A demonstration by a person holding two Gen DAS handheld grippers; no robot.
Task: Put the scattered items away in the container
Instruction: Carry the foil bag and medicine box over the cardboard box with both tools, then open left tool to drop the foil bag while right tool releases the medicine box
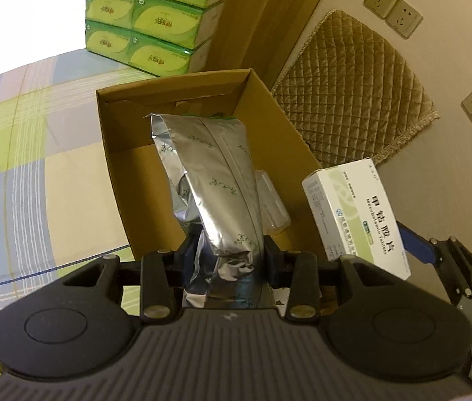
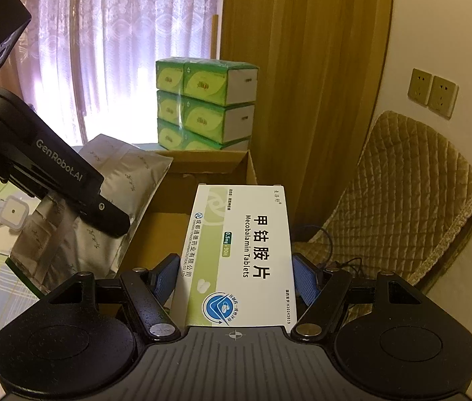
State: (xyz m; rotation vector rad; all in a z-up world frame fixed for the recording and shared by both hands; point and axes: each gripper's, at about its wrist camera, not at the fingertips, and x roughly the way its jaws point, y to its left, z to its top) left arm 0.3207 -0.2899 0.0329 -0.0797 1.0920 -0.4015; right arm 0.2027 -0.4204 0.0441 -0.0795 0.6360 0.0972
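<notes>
Two things hang over the open cardboard box (image 1: 282, 127): a silver foil bag (image 1: 215, 187) pinched in the left gripper (image 1: 227, 255), reaching down inside, and a white medicine box (image 2: 239, 250) clamped in the right gripper (image 2: 236, 277) above the near right corner. Something clear lies on the box floor. Stacked tissue packs (image 2: 205, 103) stand behind the far rim; checked bedding (image 1: 35, 153) stretches free to the left.

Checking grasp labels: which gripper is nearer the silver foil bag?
Left. The left gripper is shut on the silver foil bag over the cardboard box; the right gripper, beside it, holds the medicine box.
</notes>
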